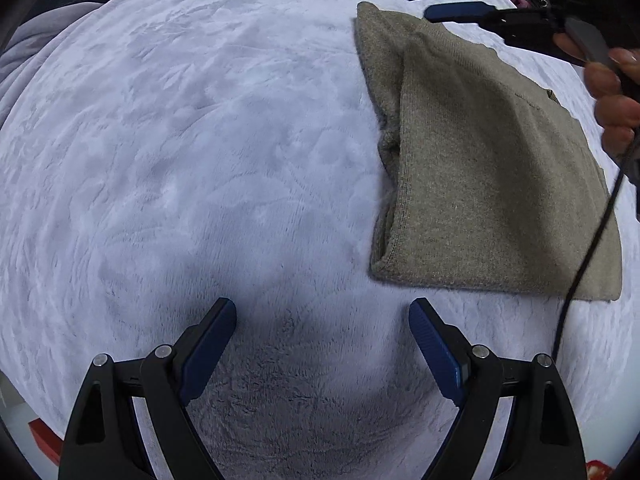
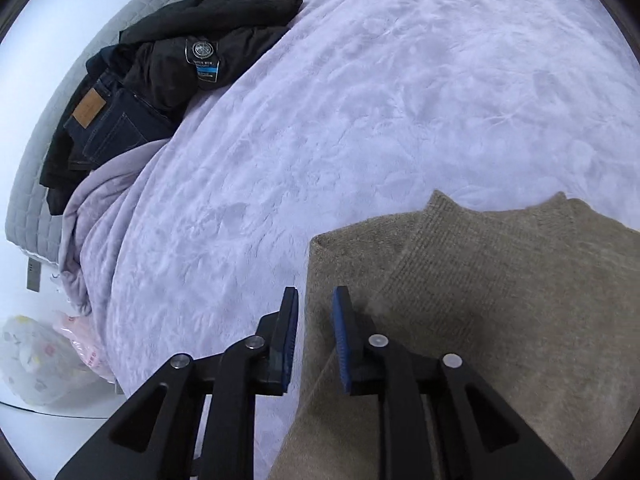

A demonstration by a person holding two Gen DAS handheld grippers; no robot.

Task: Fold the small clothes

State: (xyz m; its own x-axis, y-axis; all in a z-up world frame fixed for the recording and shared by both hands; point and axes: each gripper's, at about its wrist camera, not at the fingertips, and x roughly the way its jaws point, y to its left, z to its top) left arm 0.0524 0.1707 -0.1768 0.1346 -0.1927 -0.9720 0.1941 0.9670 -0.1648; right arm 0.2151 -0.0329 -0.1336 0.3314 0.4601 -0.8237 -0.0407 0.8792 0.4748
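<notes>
Left wrist view, left to right: wide stretch of plush lavender blanket [image 1: 180, 168] covering the bed, bare and roomy across most of the frame, pile brushed in swirls. Left tool [image 1: 322, 308] low at centre, hovering over shaded blanket, blue pads spread wide apart, gripping nothing. Just right of it, the folded sweater [image 1: 492, 184], taupe knit, flat, roughly rectangular, with a thick rolled fold along its left edge and a straight hem along the near edge. Above the sweater's far corner, the right tool [image 1: 420, 0], held by a hand [image 1: 612, 96], with a black cable [image 1: 580, 264] trailing across the sweater's right side.

Right wrist view, left to right: plastic bags [image 2: 44, 356] on the floor, grey quilted headboard [image 2: 24, 184], bunched blanket edge, then dark jeans [image 2: 112, 128] and a black jacket [image 2: 200, 32] heaped at the bed's far side. Open blanket through the middle. Right tool [image 2: 316, 300] over the sweater's left edge, pads narrowly apart, nothing clamped between them. Sweater [image 2: 500, 280] filling the lower right.
</notes>
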